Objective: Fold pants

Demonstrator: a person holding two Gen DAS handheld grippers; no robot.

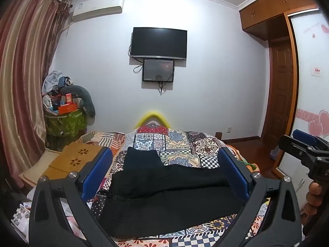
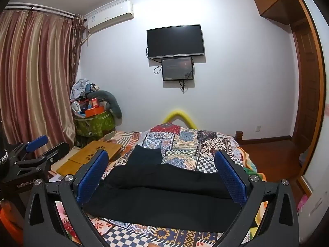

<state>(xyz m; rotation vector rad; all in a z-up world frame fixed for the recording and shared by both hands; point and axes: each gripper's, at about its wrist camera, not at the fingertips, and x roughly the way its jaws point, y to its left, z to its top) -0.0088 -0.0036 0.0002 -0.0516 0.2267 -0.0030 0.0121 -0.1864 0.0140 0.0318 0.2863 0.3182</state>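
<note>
Looking along the left wrist view: black pants [image 1: 164,193] lie spread on a patchwork quilt [image 1: 181,144], filling the lower middle of the frame.
Left gripper [image 1: 164,168]: its two blue pads sit at lower left and lower right, jaws spread wide and released, holding nothing; the pants show between them but on the bed beyond, not pinched.
Pants shape: one darker part reaches up toward the centre of the frame, the rest runs across from left to right.
Right gripper [image 1: 304,146]: seen at the right edge, with a hand [image 1: 313,197] below it on the grip.
Wall: a dark television [image 1: 159,42] hangs at centre top, a smaller screen [image 1: 158,70] just under it, an air conditioner [image 1: 97,7] at upper left.
Left side: striped curtain [image 1: 22,61], a heaped green bin [image 1: 65,121], a wooden board [image 1: 76,157] beside the bed.

Right wrist view: the same pants [image 2: 164,197] cross the lower middle, on the quilt [image 2: 185,142].
Right gripper [image 2: 164,170]: blue pads far apart at lower left and lower right, jaws released, nothing grasped.
Left gripper [image 2: 39,146]: visible at the left edge, its own jaws apart.
Wall: television [image 2: 175,41] above centre, smaller screen [image 2: 177,69] below it, air conditioner [image 2: 111,17] to its upper left.
Left side: curtain [image 2: 35,78], green bin [image 2: 94,123], wooden board [image 2: 92,154].
</note>
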